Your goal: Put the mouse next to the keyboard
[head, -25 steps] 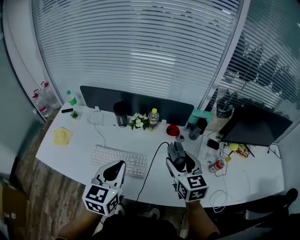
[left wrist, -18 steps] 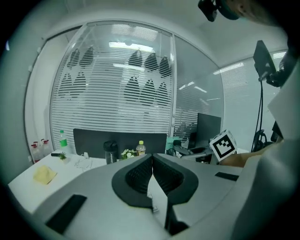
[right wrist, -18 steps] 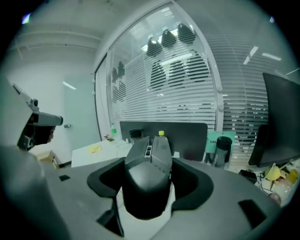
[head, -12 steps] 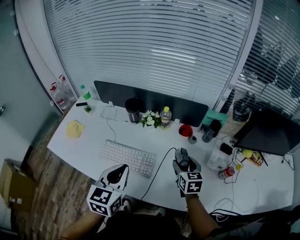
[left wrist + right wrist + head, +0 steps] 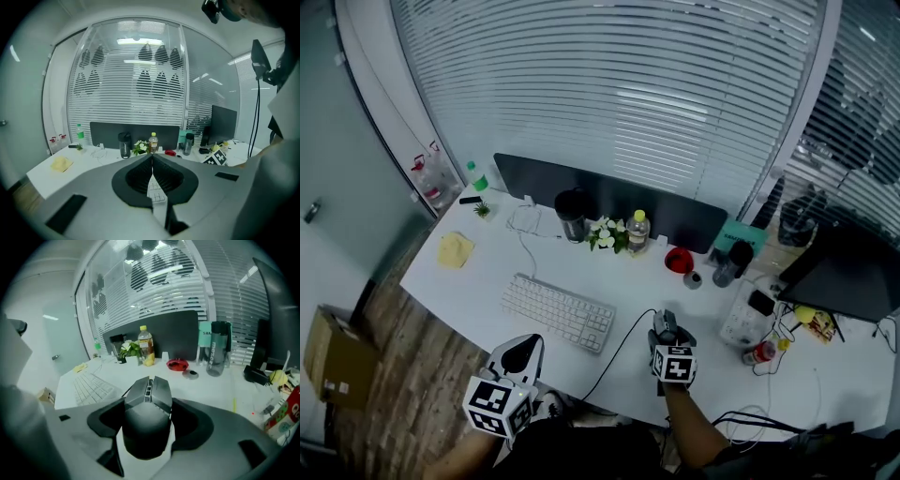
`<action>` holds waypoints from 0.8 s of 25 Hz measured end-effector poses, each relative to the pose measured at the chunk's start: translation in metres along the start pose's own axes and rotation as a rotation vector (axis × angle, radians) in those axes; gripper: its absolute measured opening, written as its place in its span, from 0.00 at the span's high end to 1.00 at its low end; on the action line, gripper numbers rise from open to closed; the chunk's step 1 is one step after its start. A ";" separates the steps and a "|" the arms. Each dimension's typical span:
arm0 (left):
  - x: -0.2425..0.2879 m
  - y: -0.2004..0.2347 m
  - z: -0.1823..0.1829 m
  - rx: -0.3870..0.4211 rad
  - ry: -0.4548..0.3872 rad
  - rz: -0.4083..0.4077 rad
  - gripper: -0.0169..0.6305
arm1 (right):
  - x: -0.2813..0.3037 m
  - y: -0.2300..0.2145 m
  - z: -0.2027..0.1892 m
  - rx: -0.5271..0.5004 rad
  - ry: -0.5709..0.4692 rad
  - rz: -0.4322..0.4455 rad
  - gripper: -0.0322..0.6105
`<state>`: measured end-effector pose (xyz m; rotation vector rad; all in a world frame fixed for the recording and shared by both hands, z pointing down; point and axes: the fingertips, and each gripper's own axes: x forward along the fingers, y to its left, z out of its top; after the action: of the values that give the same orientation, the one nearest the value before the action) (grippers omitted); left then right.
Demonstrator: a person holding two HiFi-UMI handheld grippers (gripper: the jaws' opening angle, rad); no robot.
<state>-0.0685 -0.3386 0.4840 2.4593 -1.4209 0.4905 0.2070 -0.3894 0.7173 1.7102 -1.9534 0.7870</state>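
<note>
The right hand-held gripper (image 5: 665, 322) grips the mouse (image 5: 146, 423) between wide jaws at lower centre, near the right end of the keyboard (image 5: 557, 312); I would lay it flat on the table (image 5: 459, 281) before opening.

One keyboard (image 5: 556, 312), one mouse (image 5: 149, 397), two grippers: left gripper (image 5: 152, 158), right gripper (image 5: 667, 330); one red dish (image 5: 678, 260), one yellow cloth (image 5: 455, 249).

Along the far edge of the white desk (image 5: 478, 277) stand, left to right, a black tumbler (image 5: 572, 215), white flowers (image 5: 605, 234), a yellow-capped clear bottle (image 5: 638, 231) and a red bowl (image 5: 678, 260). A yellow cloth (image 5: 455, 249) lies at the far left.
</note>
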 end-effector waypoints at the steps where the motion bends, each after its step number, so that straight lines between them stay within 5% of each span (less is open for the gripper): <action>1: -0.002 0.002 -0.001 -0.005 0.002 0.010 0.93 | 0.005 0.000 -0.006 0.003 0.018 0.002 0.49; 20: -0.009 0.026 -0.013 -0.045 0.028 0.104 0.93 | 0.043 -0.001 -0.057 0.006 0.144 -0.019 0.49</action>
<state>-0.0976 -0.3392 0.4937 2.3438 -1.5369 0.5073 0.1988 -0.3842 0.7879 1.6248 -1.8379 0.8843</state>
